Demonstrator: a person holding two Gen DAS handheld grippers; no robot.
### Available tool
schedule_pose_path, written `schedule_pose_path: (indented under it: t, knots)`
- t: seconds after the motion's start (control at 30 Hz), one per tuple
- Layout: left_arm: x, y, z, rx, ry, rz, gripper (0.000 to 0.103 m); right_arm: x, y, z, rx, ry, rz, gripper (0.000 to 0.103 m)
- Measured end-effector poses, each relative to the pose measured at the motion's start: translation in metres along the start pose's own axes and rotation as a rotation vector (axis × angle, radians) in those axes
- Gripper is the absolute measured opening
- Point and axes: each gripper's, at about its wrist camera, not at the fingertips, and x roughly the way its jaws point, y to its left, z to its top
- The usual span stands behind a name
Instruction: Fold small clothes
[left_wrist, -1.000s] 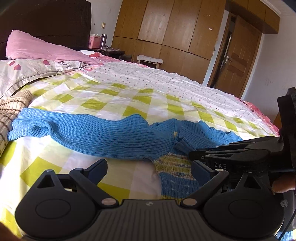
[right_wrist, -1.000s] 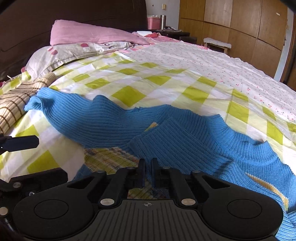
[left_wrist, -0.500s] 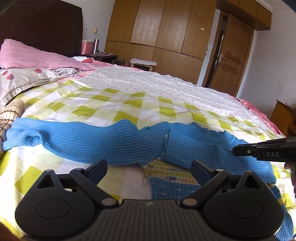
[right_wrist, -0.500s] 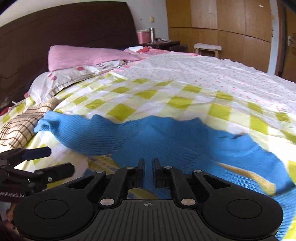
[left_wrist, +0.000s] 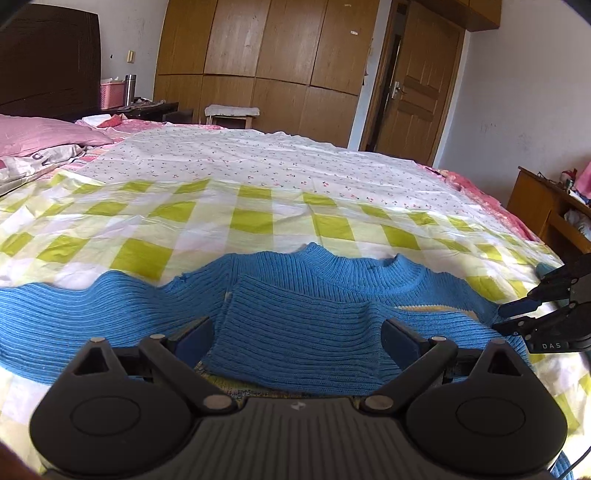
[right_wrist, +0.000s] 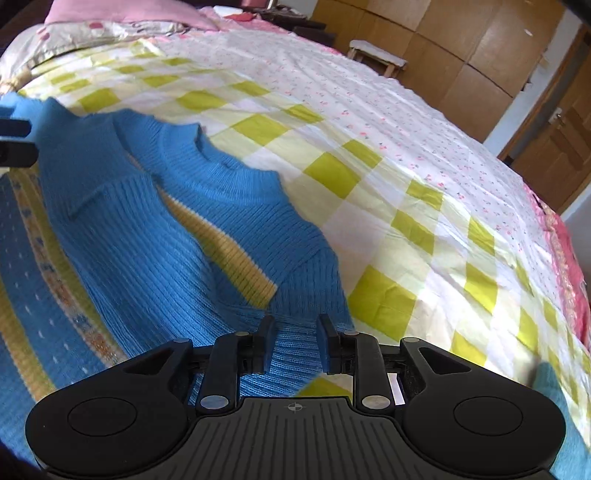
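Left wrist view: the letters "DAS" read in white on the body of the right gripper (left_wrist: 517, 317), which enters from the right edge with its 2 fingers lying nearly level over the right end of the blue knit sweater (left_wrist: 295, 317). The sweater is ribbed, with a round ribbed collar and a sleeve folded across its chest; a band of yellow knit shows under the fold, and from the right wrist view its lower body carries blue and yellow stripes with small patterned rows. It lies spread on the bed's yellow-checked sheet (left_wrist: 251, 221), collar toward the far side, the other sleeve stretched out to the left. The left gripper (left_wrist: 297, 334) hovers low over the folded sleeve with its jaws wide apart and nothing between them. In the right wrist view the right gripper (right_wrist: 294, 341) tilts down over the sweater's edge; its jaws have just been opening and stand slightly apart, knit visible below the gap, pads not pressing it.
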Motion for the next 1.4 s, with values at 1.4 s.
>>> schedule_pose_path:
  t: [1.4]
  knots:
    - [-0.060, 0.102, -0.035, -0.099, 0.007, 0.316, 0.102, -0.020, 0.086, 0.022, 0.263, -0.145, 0.141, 0.012]
